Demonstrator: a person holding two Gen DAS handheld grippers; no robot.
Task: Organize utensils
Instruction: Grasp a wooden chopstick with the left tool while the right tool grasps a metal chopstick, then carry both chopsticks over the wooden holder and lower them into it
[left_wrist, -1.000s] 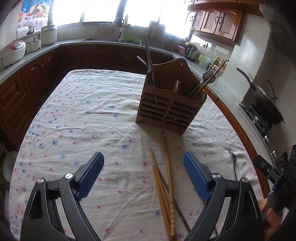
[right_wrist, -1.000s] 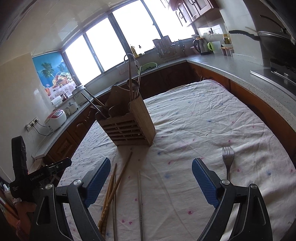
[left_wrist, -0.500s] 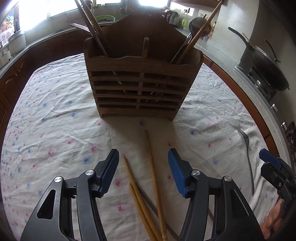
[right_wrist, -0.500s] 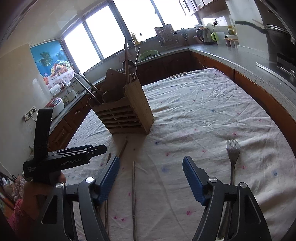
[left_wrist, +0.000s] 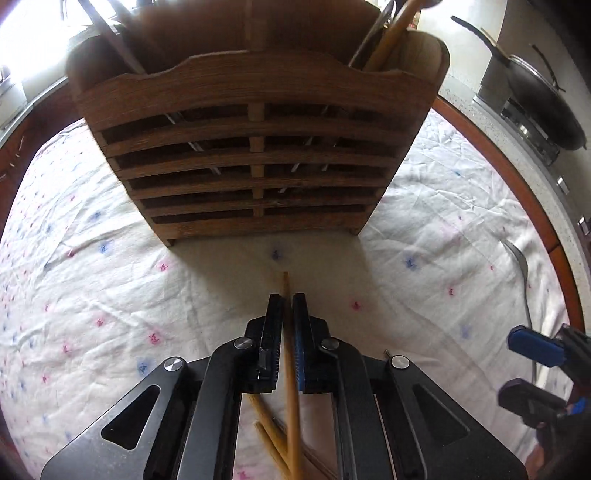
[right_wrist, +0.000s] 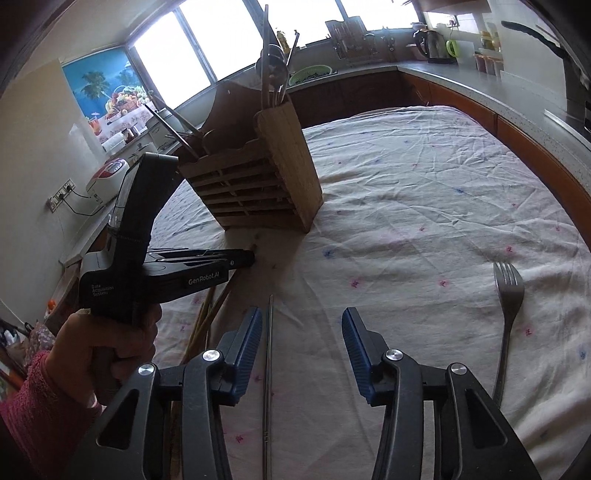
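A wooden slatted utensil holder (left_wrist: 255, 155) stands on the table with chopsticks and metal utensils in it; it also shows in the right wrist view (right_wrist: 258, 184). My left gripper (left_wrist: 287, 301) is shut on a wooden chopstick (left_wrist: 291, 387) that lies on the cloth just in front of the holder. More wooden chopsticks (left_wrist: 271, 439) lie under it. My right gripper (right_wrist: 302, 325) is open and empty above the cloth. A metal chopstick (right_wrist: 269, 369) lies between its fingers. A metal fork (right_wrist: 508, 317) lies to its right.
The table carries a white flowered cloth (right_wrist: 424, 206). A dark wok (left_wrist: 543, 96) sits on the stove at the right. Counters with a kettle (right_wrist: 428, 44) and a rice cooker (right_wrist: 105, 175) run round the room.
My left gripper moved forward towards the holder and closed on a wooden chopstick. My right gripper narrowed a little and shifted left over the metal chopstick.
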